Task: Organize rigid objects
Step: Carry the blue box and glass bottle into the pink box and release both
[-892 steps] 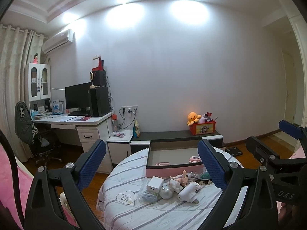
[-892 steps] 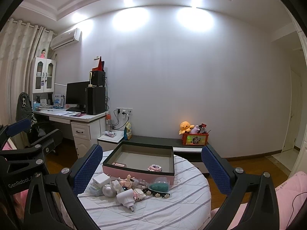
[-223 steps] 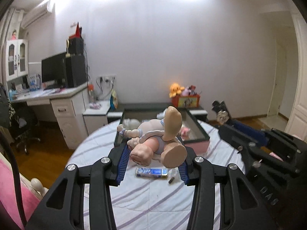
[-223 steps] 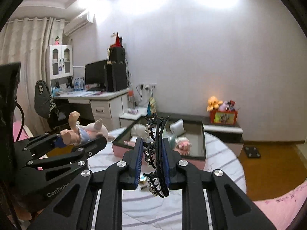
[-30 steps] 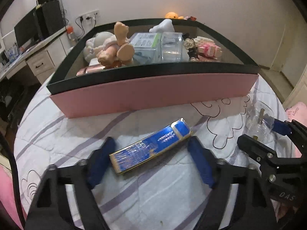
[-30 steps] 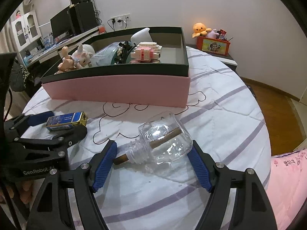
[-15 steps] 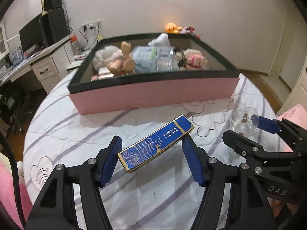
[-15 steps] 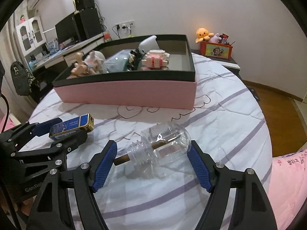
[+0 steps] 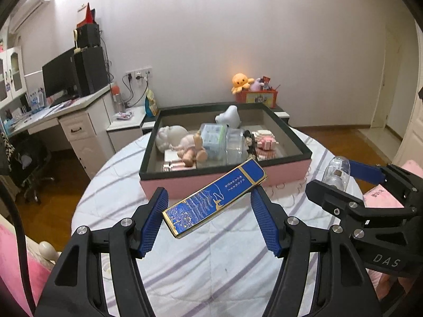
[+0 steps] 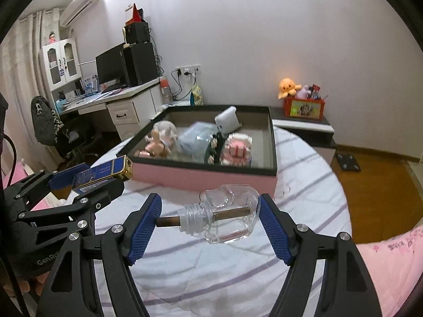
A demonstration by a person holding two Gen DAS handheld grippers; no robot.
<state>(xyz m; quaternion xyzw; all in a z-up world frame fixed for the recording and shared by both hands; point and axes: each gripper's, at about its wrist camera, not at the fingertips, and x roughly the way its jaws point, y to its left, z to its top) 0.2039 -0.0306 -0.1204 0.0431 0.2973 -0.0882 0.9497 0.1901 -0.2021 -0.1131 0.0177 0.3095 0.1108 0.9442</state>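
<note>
a: what have i got in hand right now?

b: your left gripper (image 9: 208,216) is clamped on the blue and gold box (image 9: 214,197), pinched end to end and tilted, clear of the table. the right gripper (image 10: 208,218) is closed on the clear glass bottle (image 10: 227,212), lying sideways, with its brown stick (image 10: 169,222) poking out of the neck toward one pad.

a: i judge the lengthwise grips are simply how each one lay when i closed on it. where's the destination?

b: the pink tray (image 9: 288,170) with the dark rim sits ahead of both grippers, well apart from them. it already holds a doll (image 9: 190,149), a white gadget (image 10: 227,121), a pale blue packet (image 9: 212,142), a pink block set (image 10: 236,148) and more. the right end of its floor looks bare, so i'd aim there.

a: and the surface?

b: a round table under a white quilted cloth (image 9: 211,264) with purple stripes. soft, so things won't skate. beyond it there's a desk (image 10: 127,105) with a monitor (image 10: 109,66), a wall air conditioner (image 10: 79,4), and an orange plush octopus (image 10: 288,85) on a low cabinet.
</note>
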